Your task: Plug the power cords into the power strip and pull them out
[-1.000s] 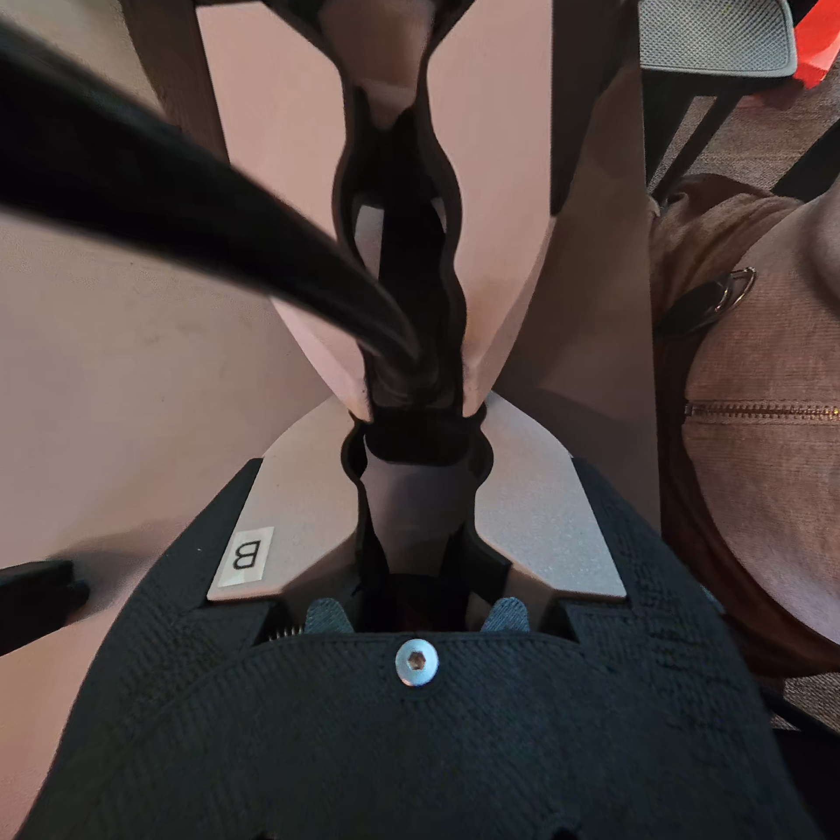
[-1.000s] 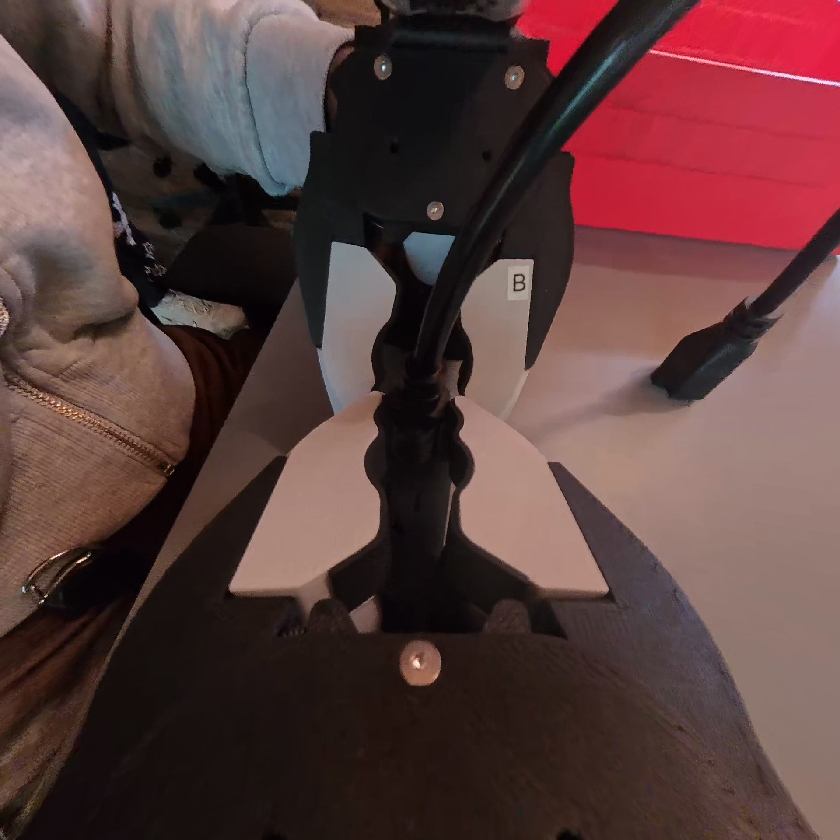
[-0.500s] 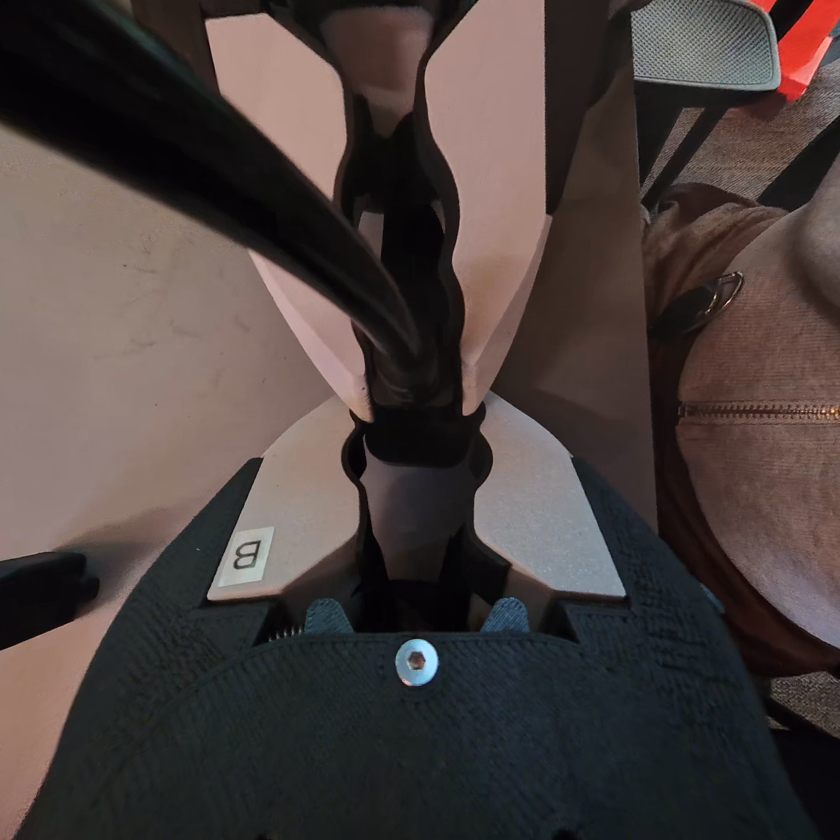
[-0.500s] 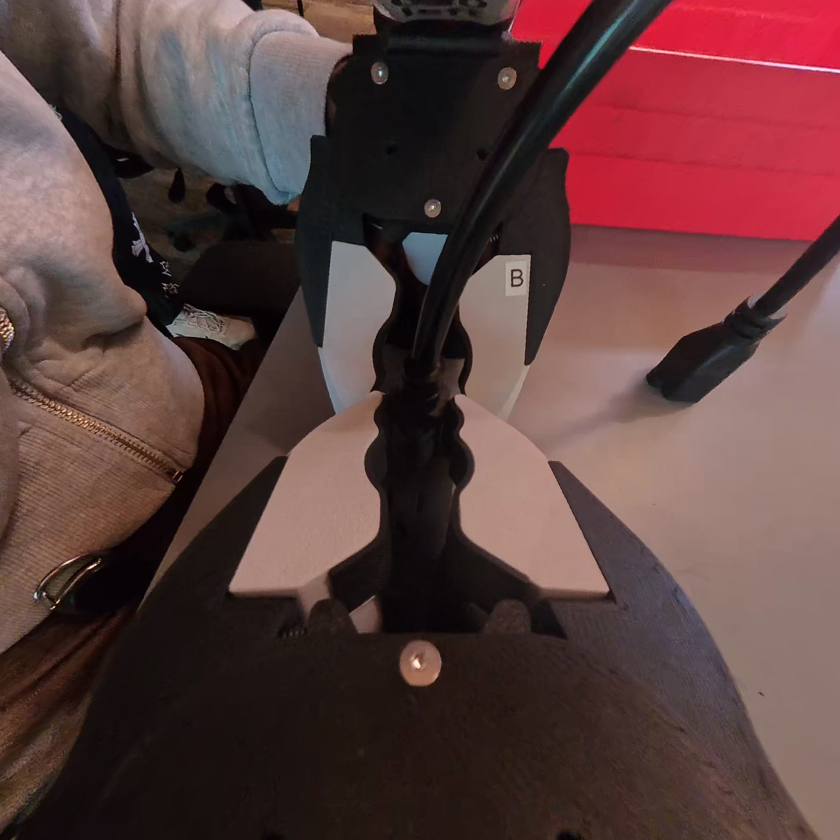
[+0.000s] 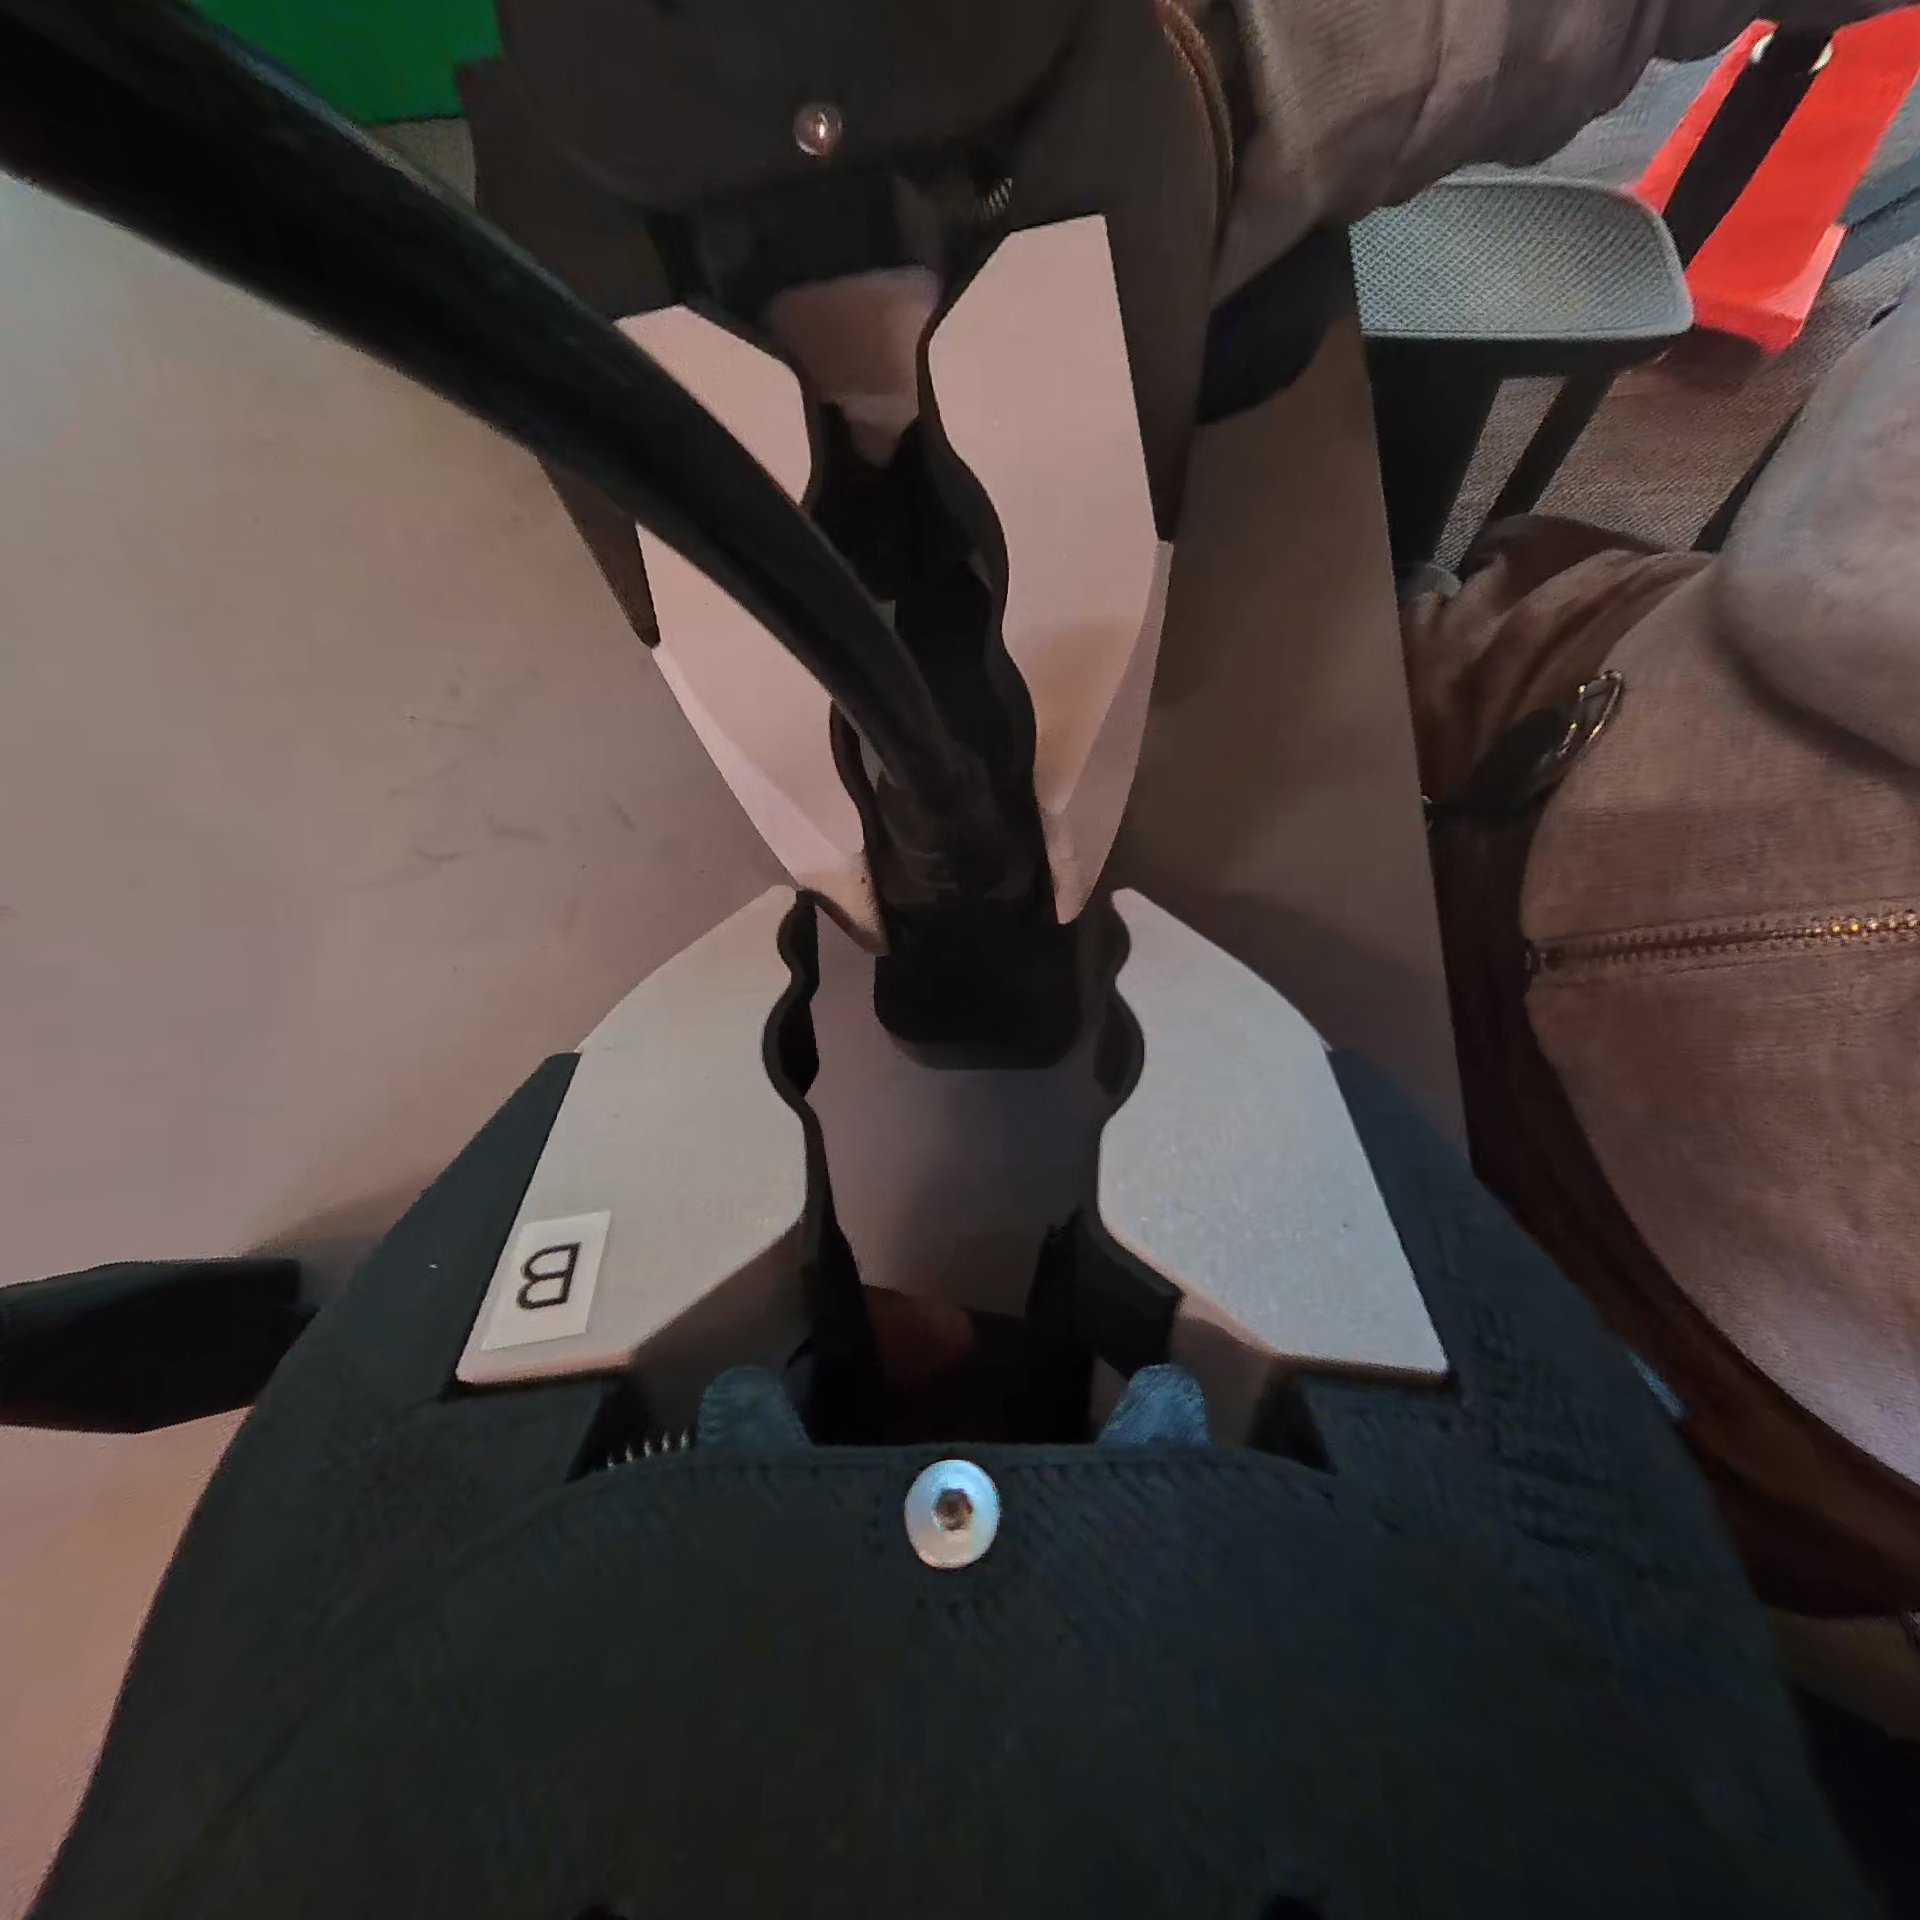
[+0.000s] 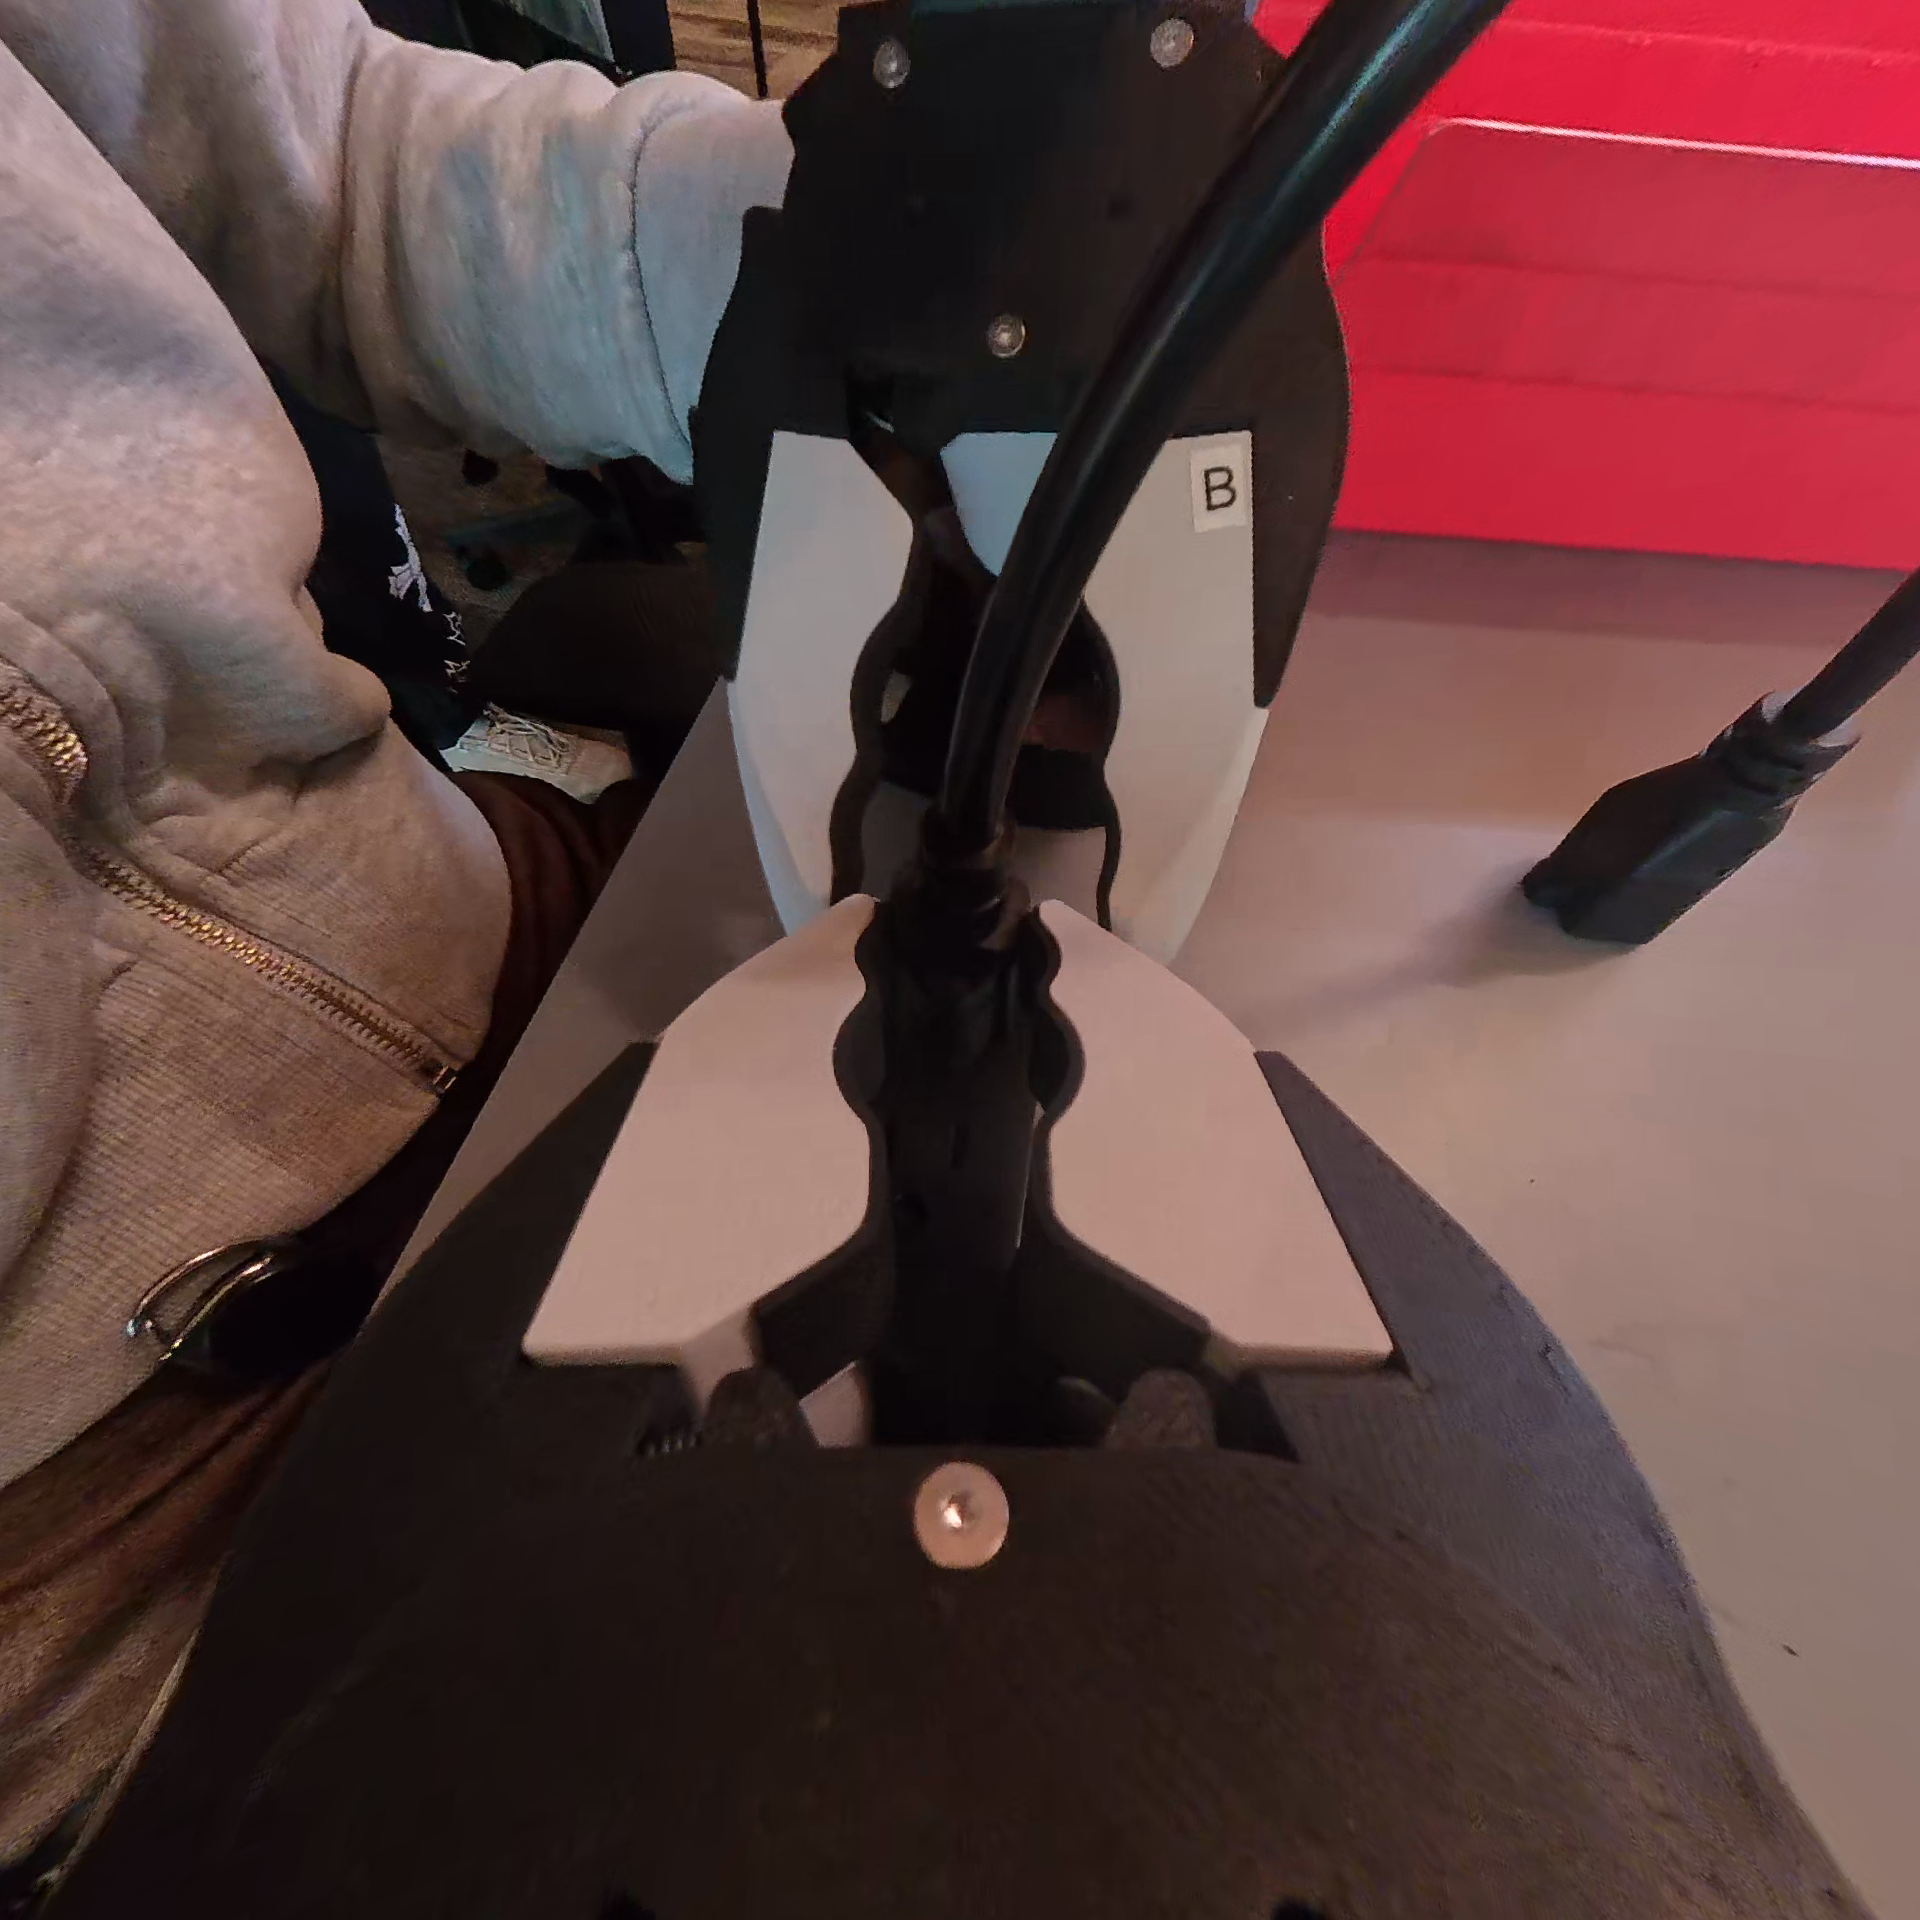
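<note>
In the right wrist view the right claw [image 6: 956, 935] fills the lower frame, clamped on a black plug [image 6: 956, 1049] whose cord [image 6: 1101, 436] arcs toward the top of the frame, leaving the plug's nose free. Just beyond, nose to nose, the left claw [image 6: 971, 873] stands spread, its fingers [image 6: 805, 665] apart around the plug's front end; in the left wrist view that black end [image 5: 971, 997] sits in the gap of the left claw [image 5: 956, 935], seemingly let go. A second black plug [image 6: 1673, 842] lies on the grey bench [image 6: 1558, 1195] at right. No power strip shows in either view. A grey sleeve [image 6: 447, 229] sits upper left.
</note>
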Action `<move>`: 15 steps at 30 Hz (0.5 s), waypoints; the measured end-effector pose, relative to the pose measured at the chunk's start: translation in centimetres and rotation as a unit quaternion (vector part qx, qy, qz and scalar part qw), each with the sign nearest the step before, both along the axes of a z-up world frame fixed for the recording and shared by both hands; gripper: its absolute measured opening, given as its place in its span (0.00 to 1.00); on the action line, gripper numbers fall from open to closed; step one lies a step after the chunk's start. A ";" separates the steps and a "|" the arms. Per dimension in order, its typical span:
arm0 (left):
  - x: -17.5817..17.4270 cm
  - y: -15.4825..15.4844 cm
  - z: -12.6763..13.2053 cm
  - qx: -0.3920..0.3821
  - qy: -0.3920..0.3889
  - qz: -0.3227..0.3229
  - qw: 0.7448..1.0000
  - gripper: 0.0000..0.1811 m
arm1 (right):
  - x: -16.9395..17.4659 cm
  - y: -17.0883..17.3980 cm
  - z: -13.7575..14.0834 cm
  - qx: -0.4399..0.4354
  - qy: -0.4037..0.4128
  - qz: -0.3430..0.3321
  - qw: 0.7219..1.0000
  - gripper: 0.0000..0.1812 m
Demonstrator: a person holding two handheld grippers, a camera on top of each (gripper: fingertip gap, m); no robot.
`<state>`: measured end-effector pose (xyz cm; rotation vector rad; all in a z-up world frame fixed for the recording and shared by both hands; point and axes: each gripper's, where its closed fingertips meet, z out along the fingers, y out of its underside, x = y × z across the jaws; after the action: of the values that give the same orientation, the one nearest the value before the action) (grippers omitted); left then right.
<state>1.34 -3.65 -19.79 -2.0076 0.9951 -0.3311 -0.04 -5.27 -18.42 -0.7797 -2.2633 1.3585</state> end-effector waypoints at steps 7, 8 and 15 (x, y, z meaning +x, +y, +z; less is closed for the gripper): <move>-0.2 -0.2 -0.5 -0.014 0.011 0.000 1.000 0.27 | -0.1 0.2 0.0 0.001 0.000 -0.005 1.000 0.14; -0.2 -0.2 -0.8 -0.016 0.019 0.001 1.000 0.26 | -0.1 0.3 0.0 0.001 -0.001 -0.007 1.000 0.14; -0.4 0.0 -1.3 -0.049 0.017 0.017 0.998 0.22 | -0.2 0.7 -0.2 0.047 -0.007 -0.040 0.998 0.14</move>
<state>0.98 -3.62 -21.04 -2.1230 0.9819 -0.3330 -0.23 -4.53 -18.59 -0.8393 -2.2628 1.2066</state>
